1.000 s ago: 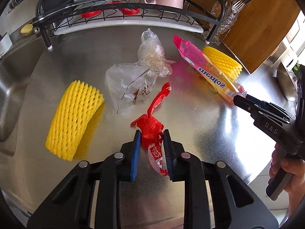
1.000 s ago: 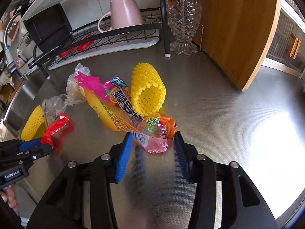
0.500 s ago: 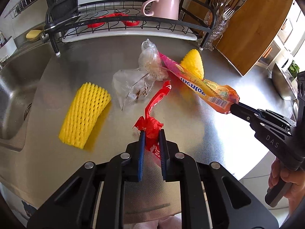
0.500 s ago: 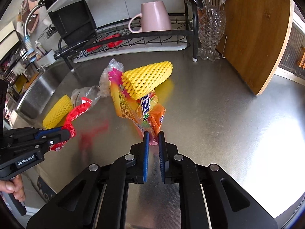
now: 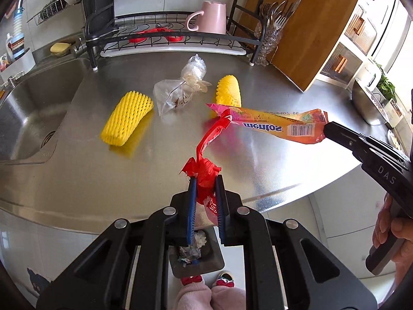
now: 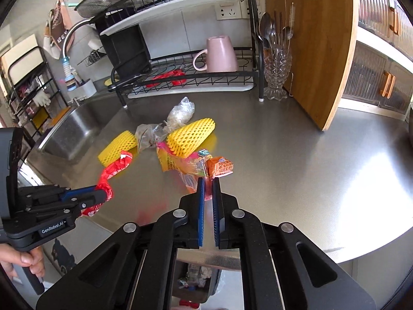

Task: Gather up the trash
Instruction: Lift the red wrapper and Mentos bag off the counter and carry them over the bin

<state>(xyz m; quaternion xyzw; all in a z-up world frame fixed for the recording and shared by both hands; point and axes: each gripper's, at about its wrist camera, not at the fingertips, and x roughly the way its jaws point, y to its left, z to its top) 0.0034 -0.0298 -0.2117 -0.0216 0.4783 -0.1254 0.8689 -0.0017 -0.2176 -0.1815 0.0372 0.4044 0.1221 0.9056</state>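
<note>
A bright kitchen corner, with a curved stainless tabletop [image 5: 258, 155] whose rounded front edge sweeps across just ahead of both tools, and beyond that edge, down on the floor at six o'clock, a small trash bin [image 5: 196, 255] already holding crumpled scraps. Nearest me, the left tool [image 5: 204, 183] pinches a crumpled red wrapper [image 5: 206, 152] between its blue pads, the free tail twisting up toward twelve o'clock, clear of the metal. At three o'clock the right tool [image 5: 329, 129], gripped by a hand [image 5: 392, 235], has its pads pressed together on the end of an orange Mentos wrapper [image 5: 278, 126], which hangs out stiffly toward nine o'clock, also off the surface. Both pieces seem to be held by one end so they dangle free and can be dropped straight into the bin, which I judge to be the next stop since it sits directly below the tools. Farther back on the tabletop lie a yellow foam net [image 5: 126, 117] at ten o'clock, a clear plastic bag [image 5: 180, 87] at twelve and a second yellow foam net [image 5: 229, 90] just right of it, all still to be gathered. The sink [image 5: 28, 108] opens at nine o'clock, the dish rack [image 5: 170, 38] and a wooden board [image 5: 309, 31] wall off the far side, while the right-hand stretch of tabletop lies open for moving.
</note>
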